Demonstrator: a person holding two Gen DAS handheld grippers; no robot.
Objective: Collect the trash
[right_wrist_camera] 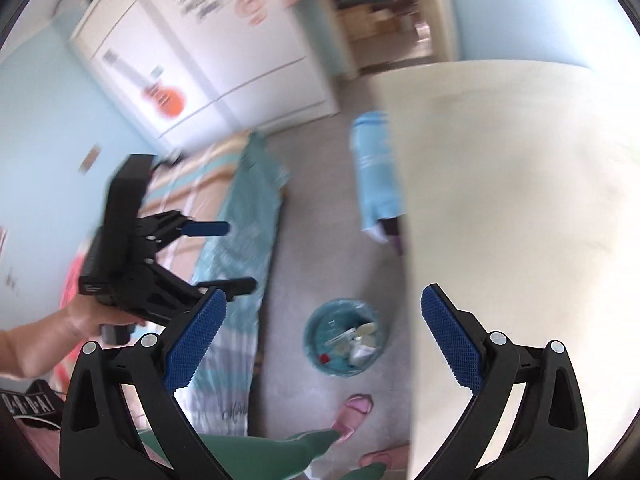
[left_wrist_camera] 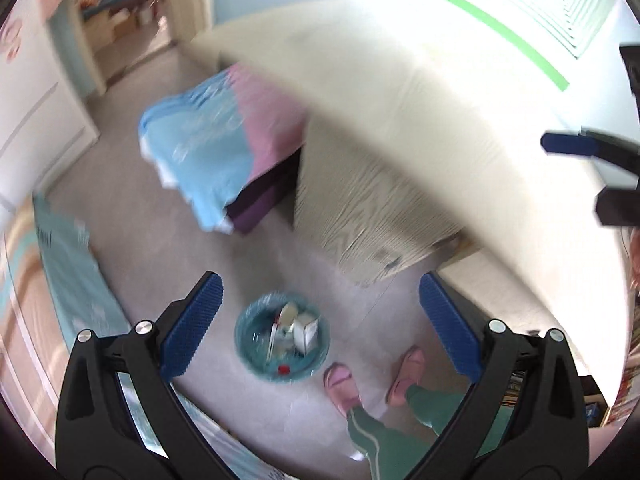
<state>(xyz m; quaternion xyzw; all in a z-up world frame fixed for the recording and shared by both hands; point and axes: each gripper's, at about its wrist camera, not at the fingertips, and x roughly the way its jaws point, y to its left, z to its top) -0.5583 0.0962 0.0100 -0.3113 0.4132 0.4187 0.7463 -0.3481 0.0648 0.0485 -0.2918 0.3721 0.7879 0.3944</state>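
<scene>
Below, bin: teal trash bin (left_wrist_camera: 282, 346) on the floor, holding scraps.
Left gripper (left_wrist_camera: 320, 328): jaws wide, empty.
Right gripper (right_wrist_camera: 324, 336): jaws wide, empty.
Feet: pink slippers (left_wrist_camera: 340, 384) beside bin.

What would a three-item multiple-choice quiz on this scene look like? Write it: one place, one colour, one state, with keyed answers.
1. Where is the bin?
A. on the desk
B. on the floor by the person's feet
C. on the bed

2. What colour is the bin liner?
A. teal
B. black
C. white

3. How is the left gripper?
A. shut on a carton
B. shut, empty
C. open, empty

Answers: 1 B, it stands on carpet beside the pink slippers. 2 A, the liner looks teal in both views. 3 C, its blue pads stand wide apart with nothing between.
</scene>
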